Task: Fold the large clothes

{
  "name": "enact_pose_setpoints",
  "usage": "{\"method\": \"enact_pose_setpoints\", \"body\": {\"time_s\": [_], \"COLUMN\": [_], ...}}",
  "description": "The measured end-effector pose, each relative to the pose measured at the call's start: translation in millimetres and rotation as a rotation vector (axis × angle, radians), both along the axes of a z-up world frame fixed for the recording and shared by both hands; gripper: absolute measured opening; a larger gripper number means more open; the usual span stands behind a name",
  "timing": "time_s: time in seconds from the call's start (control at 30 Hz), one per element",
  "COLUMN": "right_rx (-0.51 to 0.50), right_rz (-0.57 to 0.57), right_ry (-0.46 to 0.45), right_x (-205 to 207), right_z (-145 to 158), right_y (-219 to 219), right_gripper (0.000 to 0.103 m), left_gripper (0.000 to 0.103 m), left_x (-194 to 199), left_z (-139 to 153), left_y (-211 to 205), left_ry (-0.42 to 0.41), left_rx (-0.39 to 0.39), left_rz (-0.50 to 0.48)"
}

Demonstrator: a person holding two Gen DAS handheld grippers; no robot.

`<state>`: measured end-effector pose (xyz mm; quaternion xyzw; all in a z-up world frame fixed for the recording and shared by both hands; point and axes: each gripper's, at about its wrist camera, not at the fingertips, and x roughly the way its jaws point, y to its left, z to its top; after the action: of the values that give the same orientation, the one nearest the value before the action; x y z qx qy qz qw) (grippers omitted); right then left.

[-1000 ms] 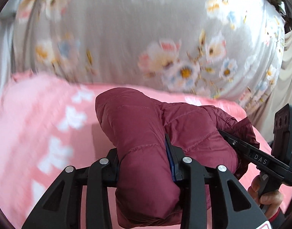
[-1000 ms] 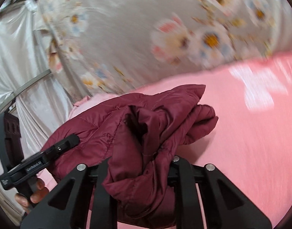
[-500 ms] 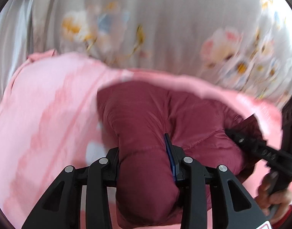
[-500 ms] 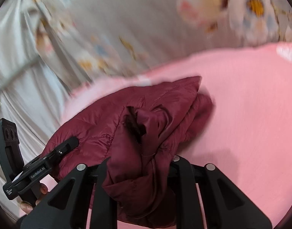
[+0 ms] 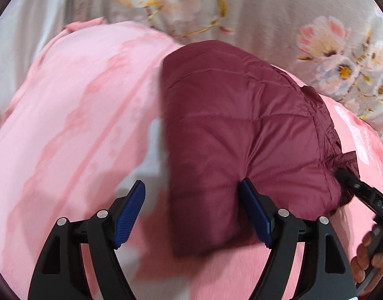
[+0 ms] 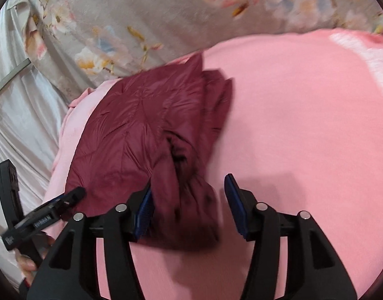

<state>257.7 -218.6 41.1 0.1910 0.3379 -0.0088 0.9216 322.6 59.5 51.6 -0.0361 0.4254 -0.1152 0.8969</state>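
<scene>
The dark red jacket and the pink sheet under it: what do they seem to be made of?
Dark red jacket: probably a thin nylon or polyester shell over padding; it has a slight sheen, stitched quilt lines and puffy sections.
Pink sheet: likely a soft knit or brushed cloth; it looks matte and smooth, though blur hides the weave.
</scene>
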Motion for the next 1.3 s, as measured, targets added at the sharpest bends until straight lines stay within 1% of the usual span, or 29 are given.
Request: {"method": "enact_pose_setpoints", "body": {"time_s": [0.03,0.1,0.13,0.2,0.23,0.3,0.33,0.4,0.47,0.5,0.57,0.63,0.73,0.8,0.9,1.13,1.3], "right_rx": [-0.040,-0.121,-0.136,-0.146,-0.154,-0.168,-0.160,-0.165,-0.193,-0.184,-0.173,-0.194,-0.232,-0.292,-0.350,-0.363,-0.366], "right_rz": [-0.024,-0.053,-0.057,-0.033,-0.028,-0.038,-0.039,-0.050,-0.060,-0.052,-0.039,-0.042,-0.039,-0.039,-0.038,-0.039,-0.037], "right_ry": [-0.015,-0.049,-0.057,-0.048,-0.044,-0.022,-0.008,0.011,0.058,0.094,0.126,0.151,0.153,0.155,0.159,0.160,0.160], "right_x": [-8.7,-23.8,-24.7,-18.8,-12.9,0.1,5.5,13.4,22.2,25.8,28.0,30.4,30.4,30.1,29.4,29.2,30.1], "right_z": [7.6,26.5,32.6,42.9,44.4,40.6,36.1,27.5,11.9,-0.6,-16.1,-26.6,-28.3,-29.5,-29.6,-28.8,-29.4], "right_y": [0.4,6.2,10.2,20.9,25.7,32.4,33.7,37.5,40.5,38.5,36.0,35.6,40.9,49.5,58.0,58.6,59.3], "right_gripper": [0.051,0.039,0.026,0.012,0.009,0.008,0.008,0.008,0.008,0.008,0.007,0.007,0.007,0.007,0.007,0.007,0.007], "left_gripper": [0.076,0.075,0.075,0.075,0.074,0.071,0.067,0.062,0.060,0.060,0.063,0.064,0.064,0.064,0.064,0.064,0.064], "left_x": [-6.4,-15.0,-19.5,-23.2,-24.2,-21.5,-19.1,-11.9,-5.5,-2.9,-5.5,-9.1,-9.8,-10.8,-12.8,-14.5,-15.1], "left_z": [6.1,18.7,27.9,40.8,47.7,51.3,49.4,37.2,22.0,10.1,2.9,-0.7,-5.4,-8.3,-11.3,-18.0,-19.3], "left_y": [3.1,2.9,0.3,-8.5,-18.4,-31.9,-40.2,-52.6,-59.2,-60.4,-63.6,-68.5,-69.2,-70.4,-72.9,-77.1,-77.6], "left_ry": [0.012,0.016,0.003,-0.016,-0.034,-0.045,-0.039,-0.014,0.008,0.023,-0.005,-0.030,-0.041,-0.053,-0.068,-0.101,-0.110], "left_rx": [0.021,0.088,0.117,0.144,0.156,0.171,0.170,0.165,0.180,0.185,0.211,0.246,0.248,0.255,0.265,0.287,0.293], "left_rz": [0.033,0.091,0.116,0.142,0.146,0.160,0.163,0.177,0.195,0.208,0.216,0.207,0.208,0.203,0.202,0.205,0.209]}}
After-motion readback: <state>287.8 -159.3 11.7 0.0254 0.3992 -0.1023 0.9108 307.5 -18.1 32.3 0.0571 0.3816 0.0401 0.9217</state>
